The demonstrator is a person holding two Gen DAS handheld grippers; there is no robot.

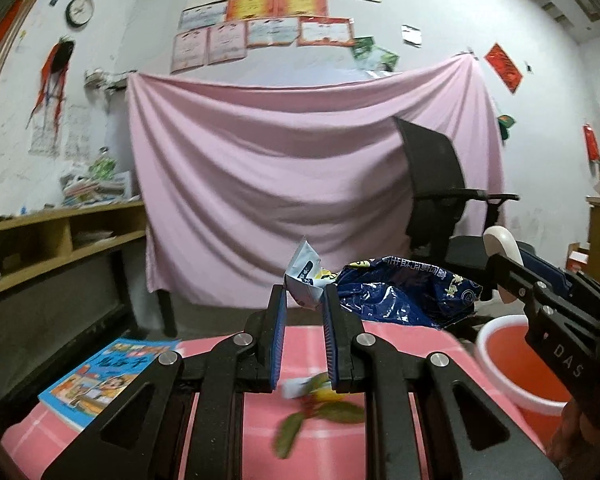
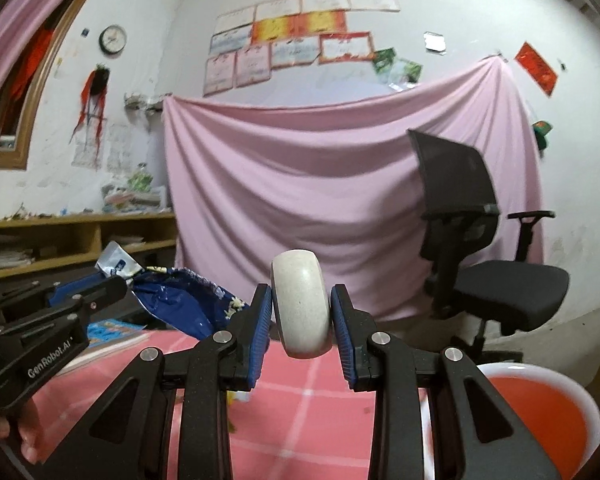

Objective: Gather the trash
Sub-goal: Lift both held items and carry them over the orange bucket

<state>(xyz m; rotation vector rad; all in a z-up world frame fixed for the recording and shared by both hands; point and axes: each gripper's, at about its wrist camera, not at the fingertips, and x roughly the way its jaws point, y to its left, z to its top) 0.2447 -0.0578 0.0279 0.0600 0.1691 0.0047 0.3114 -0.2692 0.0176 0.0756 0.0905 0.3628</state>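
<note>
Left tongs (image 1: 305,300): clenched on a white wrapper (image 1: 304,276), lifted clear of the table (image 1: 304,344); a crumpled blue bag (image 1: 404,292) hangs beside the wrapper, and whether the pads also catch it cannot be told.
Right tongs (image 2: 302,316): clenched on a pale rounded handle (image 2: 300,304), upright between the pads; what it belongs to is hidden below the jaws.
Bin (image 2: 540,412): a red bin with a white rim, just past the table edge on the right, near the right tongs; nothing can be seen inside it.
Still on table: a small wrapper with green leaves (image 1: 320,400), blurred, lying under the left tongs; a picture book (image 1: 108,376) at the left, probably not trash.
Done: wrapper and blue bag are up off the table, held in the air.
Left: by my reading, the carry to the bin and the drop are not yet made, and the leafy scrap still needs a pickup.
Progress: roughly midway, judged from what lies loose.
</note>
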